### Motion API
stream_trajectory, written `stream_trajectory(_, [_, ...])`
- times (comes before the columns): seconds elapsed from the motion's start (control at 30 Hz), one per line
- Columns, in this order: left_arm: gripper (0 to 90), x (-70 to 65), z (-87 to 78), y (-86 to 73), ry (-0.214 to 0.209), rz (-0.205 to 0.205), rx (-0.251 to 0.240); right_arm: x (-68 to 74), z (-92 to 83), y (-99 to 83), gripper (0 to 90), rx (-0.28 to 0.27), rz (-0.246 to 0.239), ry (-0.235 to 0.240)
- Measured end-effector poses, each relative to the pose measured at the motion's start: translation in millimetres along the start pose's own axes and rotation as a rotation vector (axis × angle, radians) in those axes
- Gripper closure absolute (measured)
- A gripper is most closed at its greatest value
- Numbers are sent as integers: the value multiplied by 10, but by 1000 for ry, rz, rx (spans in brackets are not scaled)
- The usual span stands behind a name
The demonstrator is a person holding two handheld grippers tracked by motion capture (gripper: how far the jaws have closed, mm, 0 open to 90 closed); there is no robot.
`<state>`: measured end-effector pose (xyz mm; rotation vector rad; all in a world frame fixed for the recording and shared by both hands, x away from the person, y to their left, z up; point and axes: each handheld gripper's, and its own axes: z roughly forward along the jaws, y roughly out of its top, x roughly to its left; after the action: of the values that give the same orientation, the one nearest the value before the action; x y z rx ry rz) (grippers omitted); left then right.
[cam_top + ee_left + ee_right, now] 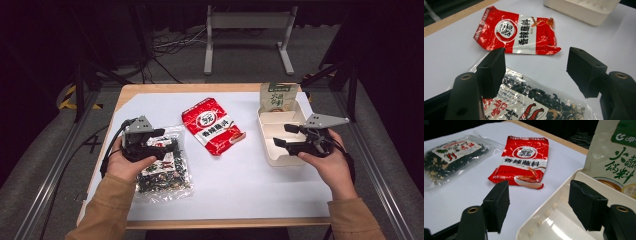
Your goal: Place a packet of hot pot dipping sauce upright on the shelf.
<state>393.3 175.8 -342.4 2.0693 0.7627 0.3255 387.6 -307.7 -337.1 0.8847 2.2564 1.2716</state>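
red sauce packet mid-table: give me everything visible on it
The red packet is a flat, glossy plastic sachet, red with a white band, a round red-and-white logo, black Chinese characters and a food picture near one end. It looks sealed and slightly crinkled, with one lower corner curled. It lies face up, skewed on the white table top, between the clear bag of dark dried food and the cream tray, apart from both. Nothing touches it but the table.

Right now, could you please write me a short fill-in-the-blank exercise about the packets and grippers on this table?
1. The packet in the middle of the table is ____ in colour.
2. The green packet stands in the ____.
3. The left gripper hovers over the clear packet with its jaws ____.

Missing words: red; tray; open
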Motion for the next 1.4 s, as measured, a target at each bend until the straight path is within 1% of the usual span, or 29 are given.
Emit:
stream_trajectory(0.03, [323,0,0,0,0,0,0,43,1,-9,336,6,-11,0])
stream_trajectory(0.07, [323,20,10,3,4,-4,-1,43,1,-9,336,6,-11,0])
stream_trajectory(0.1, [322,35,16,8,4,-7,0,82,-3,-17,337,6,-19,7])
stream_trajectory(0.2, [322,68,42,30,5,-14,-4,179,-11,-34,343,0,-23,23])
stream_trajectory(0.37, [322,135,111,76,10,-20,-5,330,3,-66,372,15,-29,49])
stream_trajectory(0.43, [322,164,148,104,7,-30,4,389,12,-75,373,15,-43,56])
stream_trajectory(0.47, [322,178,165,119,9,-27,5,417,18,-81,372,12,-50,62])
stream_trajectory(0.57, [318,234,203,174,19,-25,5,479,47,-115,368,13,-46,72])
stream_trajectory(0.6, [316,252,216,186,13,-33,-2,503,61,-129,368,15,-44,78])
stream_trajectory(0.63, [314,252,216,186,13,-33,-2,503,61,-129,368,15,-44,78])
stream_trajectory(0.7, [313,297,247,208,3,-48,-6,541,82,-151,370,13,-41,84])
stream_trajectory(0.77, [313,333,289,225,1,-57,-8,569,102,-177,370,16,-29,85])
stream_trajectory(0.8, [312,367,321,242,10,-51,-5,580,110,-187,370,16,-25,88])
stream_trajectory(0.83, [312,382,337,249,13,-54,-3,597,125,-208,369,20,-23,94])
stream_trajectory(0.87, [312,409,361,257,13,-56,-12,605,133,-217,367,22,-21,97])
stream_trajectory(0.9, [312,443,389,263,9,-64,-23,615,143,-228,365,25,-21,99])
stream_trajectory(0.93, [311,495,430,276,15,-73,-16,625,152,-237,364,25,-23,100])
stream_trajectory(0.97, [310,495,430,276,15,-73,-16,625,152,-237,364,25,-23,100])
stream_trajectory(1.0, [310,521,457,282,22,-85,-13,641,162,-245,364,26,-24,103])
stream_trajectory(1.1, [304,600,537,315,30,-90,0,671,169,-264,361,32,-34,102])
stream_trajectory(1.17, [304,651,593,331,34,-100,-14,681,168,-281,359,35,-38,94])
stream_trajectory(1.2, [304,674,624,333,31,-125,-25,684,169,-290,359,35,-35,93])
stream_trajectory(1.23, [305,691,646,333,30,-135,-33,687,170,-302,357,36,-35,92])
stream_trajectory(1.27, [305,714,673,339,30,-141,-29,692,171,-310,357,37,-31,92])
stream_trajectory(1.33, [305,746,733,358,44,-139,-9,700,175,-331,357,42,-32,90])
stream_trajectory(1.4, [303,776,786,385,46,-144,-1,710,173,-356,356,46,-29,88])
